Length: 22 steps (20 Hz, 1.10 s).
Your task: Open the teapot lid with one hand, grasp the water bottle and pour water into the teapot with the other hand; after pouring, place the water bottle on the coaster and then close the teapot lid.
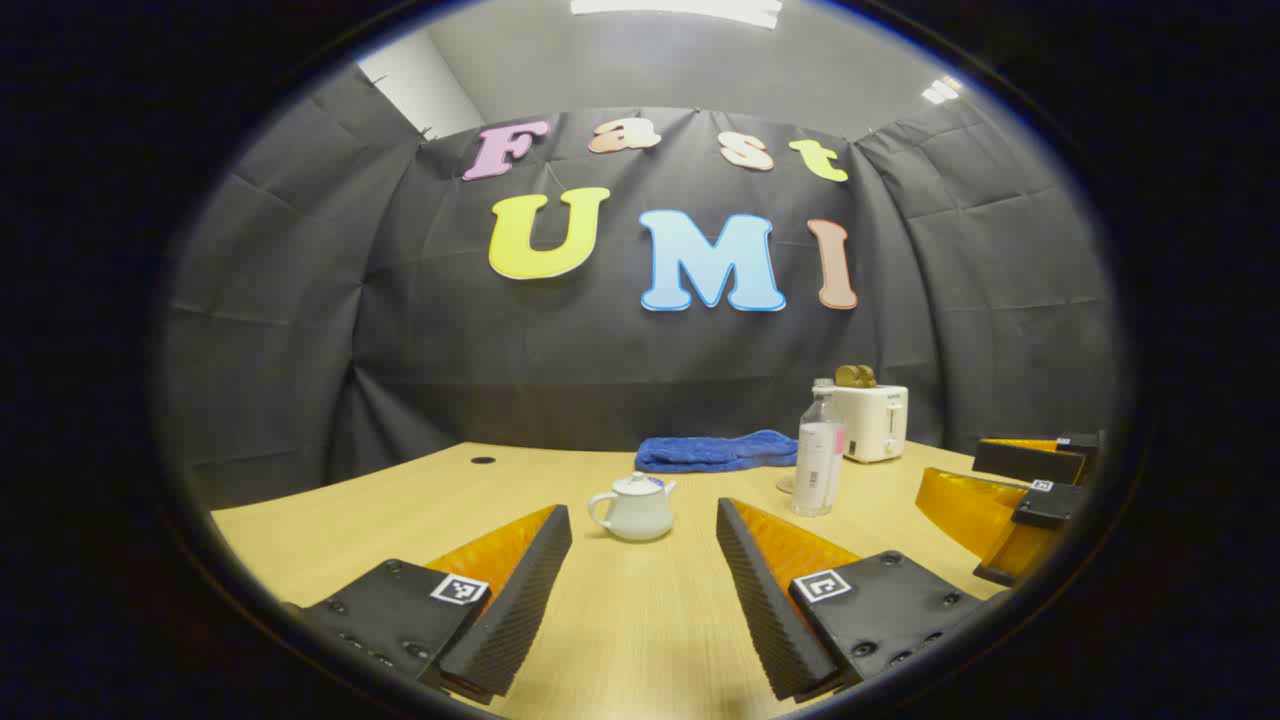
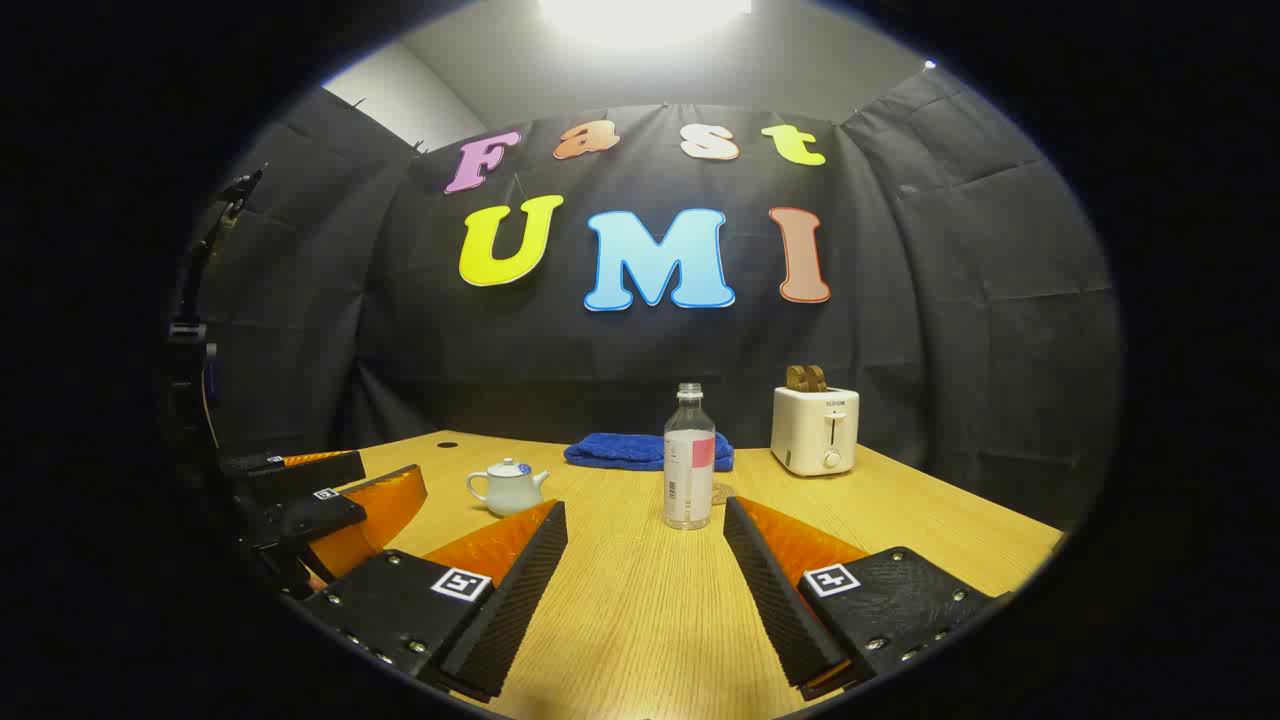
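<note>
Both our left gripper (image 1: 645, 590) and right gripper (image 2: 645, 590) gape wide and empty above the table (image 2: 640, 620). The teapot (image 1: 634, 508) sits ahead, its lid (image 1: 637, 485) small, probably slippery ceramic, so we pinch its knob. The water bottle (image 2: 689, 458), just right of it, looks light and thin-walled; we grasp mid-body.

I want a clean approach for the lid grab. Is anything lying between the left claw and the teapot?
No. In the left gripper view, only bare table lies between the open left claw and the teapot.
</note>
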Each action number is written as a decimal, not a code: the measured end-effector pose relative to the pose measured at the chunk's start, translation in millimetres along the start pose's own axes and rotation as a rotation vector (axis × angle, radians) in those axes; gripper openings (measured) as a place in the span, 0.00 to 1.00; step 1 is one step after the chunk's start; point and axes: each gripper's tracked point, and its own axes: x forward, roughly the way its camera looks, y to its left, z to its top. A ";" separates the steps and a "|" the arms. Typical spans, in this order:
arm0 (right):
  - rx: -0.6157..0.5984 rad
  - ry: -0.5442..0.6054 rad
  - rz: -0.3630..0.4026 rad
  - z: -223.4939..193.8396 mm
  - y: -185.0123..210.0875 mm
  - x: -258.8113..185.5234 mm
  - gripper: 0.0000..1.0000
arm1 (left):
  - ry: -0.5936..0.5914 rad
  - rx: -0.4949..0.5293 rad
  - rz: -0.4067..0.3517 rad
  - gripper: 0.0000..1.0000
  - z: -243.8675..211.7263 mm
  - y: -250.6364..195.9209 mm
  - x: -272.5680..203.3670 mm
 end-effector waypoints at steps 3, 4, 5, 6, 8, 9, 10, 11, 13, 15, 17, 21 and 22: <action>-0.001 0.001 0.006 -1.2 -0.3 0.5 0.98 | -0.007 0.002 -0.004 0.95 2.5 -1.6 -1.0; -0.004 0.004 0.014 -2.2 0.4 0.5 0.98 | -0.007 0.001 -0.007 0.95 1.1 -3.3 -0.3; -0.015 0.009 0.037 -5.4 6.1 0.5 0.98 | -0.006 0.002 -0.007 0.95 0.1 -3.9 0.4; -0.023 0.016 0.039 -8.2 6.5 2.0 0.98 | -0.006 0.001 -0.009 0.95 0.0 -4.2 0.6; -0.036 0.028 0.029 -12.4 0.2 0.9 0.98 | -0.008 -0.003 -0.012 0.95 0.8 -5.6 0.4; -0.036 0.026 0.029 -11.6 1.5 1.7 0.98 | -0.007 -0.004 -0.011 0.95 1.0 -5.6 0.9; -0.032 0.021 0.030 -10.0 2.1 1.6 0.98 | -0.007 -0.006 -0.011 0.95 -0.2 -5.3 1.4; -0.028 0.016 0.034 -8.6 3.1 0.9 0.98 | -0.006 -0.010 -0.009 0.95 -0.5 -4.3 1.1; -0.015 0.013 0.042 -8.2 3.7 2.0 0.98 | 0.000 -0.017 -0.005 0.95 -4.0 -3.0 2.5; 0.001 0.021 0.048 -10.4 3.9 3.0 0.98 | 0.007 -0.023 -0.004 0.95 -6.2 -2.6 4.3; 0.010 0.030 0.051 -12.5 3.8 4.6 0.98 | 0.012 -0.027 -0.003 0.96 -8.0 -1.8 4.5; 0.012 0.021 0.049 -7.2 2.0 12.9 0.98 | 0.031 -0.015 -0.021 0.95 -12.4 -4.0 13.5; 0.022 0.021 0.052 -5.3 1.9 16.1 0.98 | 0.037 -0.016 -0.025 0.95 -13.0 -4.6 17.0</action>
